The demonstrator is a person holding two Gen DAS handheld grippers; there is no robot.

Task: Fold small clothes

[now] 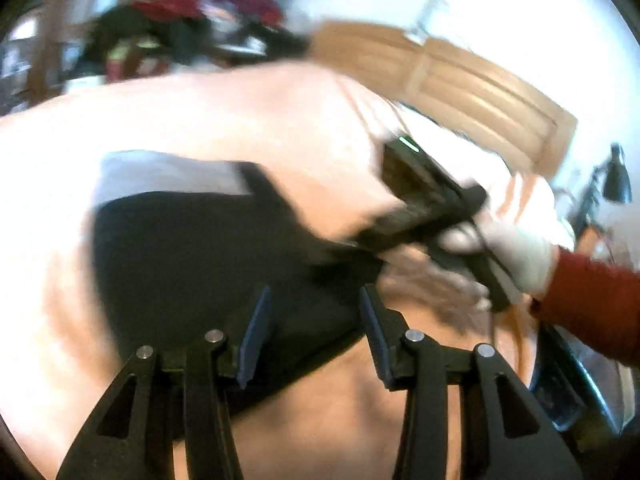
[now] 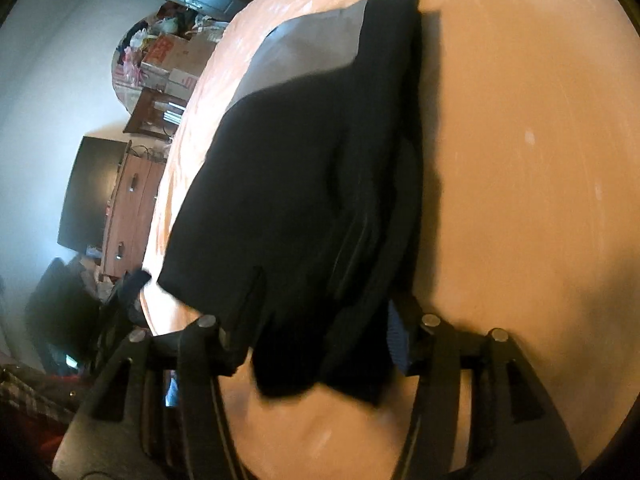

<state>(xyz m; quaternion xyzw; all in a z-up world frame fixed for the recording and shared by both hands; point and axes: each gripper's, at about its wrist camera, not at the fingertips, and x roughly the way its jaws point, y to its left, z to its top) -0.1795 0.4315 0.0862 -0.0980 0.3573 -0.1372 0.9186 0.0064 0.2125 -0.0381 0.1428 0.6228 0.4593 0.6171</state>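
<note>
The left gripper (image 1: 314,336) is spread wide with nothing between its blue pads (image 1: 256,336), hovering just above the near edge of the dark garment (image 1: 200,248), which lies on the peach sheet (image 1: 280,120). Ahead and to its right, the right gripper (image 1: 420,200), held by a gloved hand (image 1: 516,248), reaches over the cloth. In the right wrist view that tool's fingers are also apart, and a bunched edge of the garment (image 2: 320,184) lies between them; the blur leaves it unclear whether they actually pinch it. Beyond, the cloth looks doubled over in layers, with a grey panel (image 2: 304,56) at its far end. The fold seems partly made; squaring and setting aside appear to remain.
</note>
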